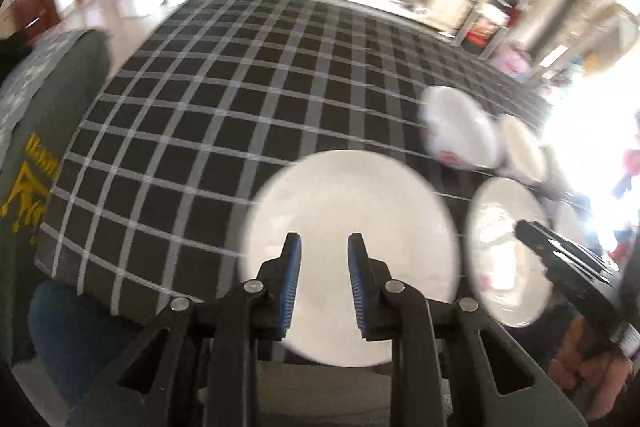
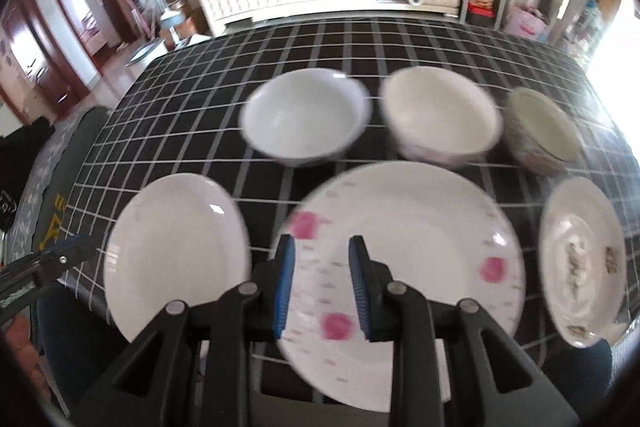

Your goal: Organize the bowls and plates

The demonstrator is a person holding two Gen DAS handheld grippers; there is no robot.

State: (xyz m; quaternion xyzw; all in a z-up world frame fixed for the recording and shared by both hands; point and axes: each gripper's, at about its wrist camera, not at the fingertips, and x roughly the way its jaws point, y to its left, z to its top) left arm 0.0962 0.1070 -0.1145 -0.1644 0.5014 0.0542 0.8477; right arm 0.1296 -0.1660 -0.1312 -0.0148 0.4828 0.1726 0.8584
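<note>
Right wrist view: we see three empty bowls (image 2: 306,117) behind three bare plates (image 2: 404,267); both grippers' jaws stand narrowly apart, holding nothing.

Pink-flowered white plate (image 2: 404,267); black, white-gridded tablecloth (image 2: 320,43)

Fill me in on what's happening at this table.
A person holds a tool in each hand over a checked tablecloth. The left tool hovers above a plain white plate, the right tool above a pink-flowered plate. Neither grips anything. Three bowls stand in a row behind.
</note>
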